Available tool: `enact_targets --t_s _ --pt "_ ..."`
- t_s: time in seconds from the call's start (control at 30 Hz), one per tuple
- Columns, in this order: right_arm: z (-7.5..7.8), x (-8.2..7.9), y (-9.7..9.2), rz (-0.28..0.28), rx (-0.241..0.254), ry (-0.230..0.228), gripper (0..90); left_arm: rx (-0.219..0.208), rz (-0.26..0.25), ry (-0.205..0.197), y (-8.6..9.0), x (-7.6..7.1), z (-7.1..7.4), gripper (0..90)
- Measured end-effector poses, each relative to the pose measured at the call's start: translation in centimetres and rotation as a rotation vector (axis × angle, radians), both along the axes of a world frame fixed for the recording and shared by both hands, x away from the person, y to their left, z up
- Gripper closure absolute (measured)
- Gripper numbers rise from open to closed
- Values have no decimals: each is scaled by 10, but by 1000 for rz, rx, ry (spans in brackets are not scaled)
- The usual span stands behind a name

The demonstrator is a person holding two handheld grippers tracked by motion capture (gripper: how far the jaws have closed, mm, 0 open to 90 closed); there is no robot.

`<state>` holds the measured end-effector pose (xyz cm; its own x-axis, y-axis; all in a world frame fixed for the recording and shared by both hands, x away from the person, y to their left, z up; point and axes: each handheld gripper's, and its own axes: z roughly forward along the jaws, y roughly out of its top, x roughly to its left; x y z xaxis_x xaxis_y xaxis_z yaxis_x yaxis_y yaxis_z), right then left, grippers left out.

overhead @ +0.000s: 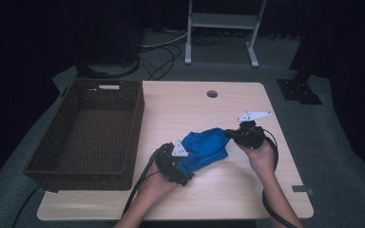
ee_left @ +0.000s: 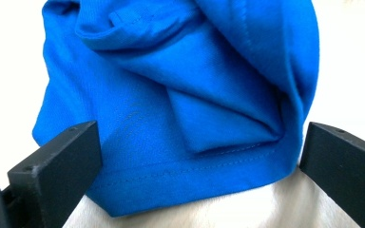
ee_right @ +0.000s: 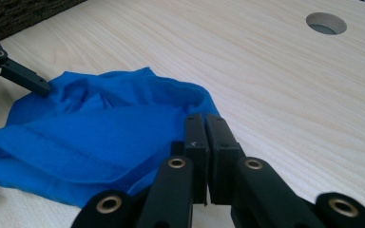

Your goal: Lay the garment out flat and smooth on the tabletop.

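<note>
Right claw [ee_right: 205, 142] pinching blue cloth [overhead: 204, 148]; left claw [ee_left: 197, 156] spread; wicker basket [overhead: 43, 161] left.

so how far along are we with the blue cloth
Done: the blue cloth is already bunched into a rough fold on the table. In hand: the right tool is shut at its edge, apparently pinching it, and the left tool is open around its hem. Left: the basket holds nothing, likely the cloth's destination.
</note>
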<state>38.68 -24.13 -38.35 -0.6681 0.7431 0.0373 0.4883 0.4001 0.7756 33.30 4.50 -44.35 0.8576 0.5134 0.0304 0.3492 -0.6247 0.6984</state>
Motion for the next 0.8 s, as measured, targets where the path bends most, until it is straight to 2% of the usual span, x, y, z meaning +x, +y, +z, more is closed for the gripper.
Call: enact_targets --t_s 0.27,0.5,0.8 --pt "-2 -4 -5 -16 -1 1 883 -16 7 -11 4 -3 -2 0" --pt "-3 -8 -11 -26 -5 -3 883 -18 69 -13 6 -2 -2 0" --pt "-7 -16 -20 -39 -13 2 883 -17 72 -14 7 -4 -2 0"
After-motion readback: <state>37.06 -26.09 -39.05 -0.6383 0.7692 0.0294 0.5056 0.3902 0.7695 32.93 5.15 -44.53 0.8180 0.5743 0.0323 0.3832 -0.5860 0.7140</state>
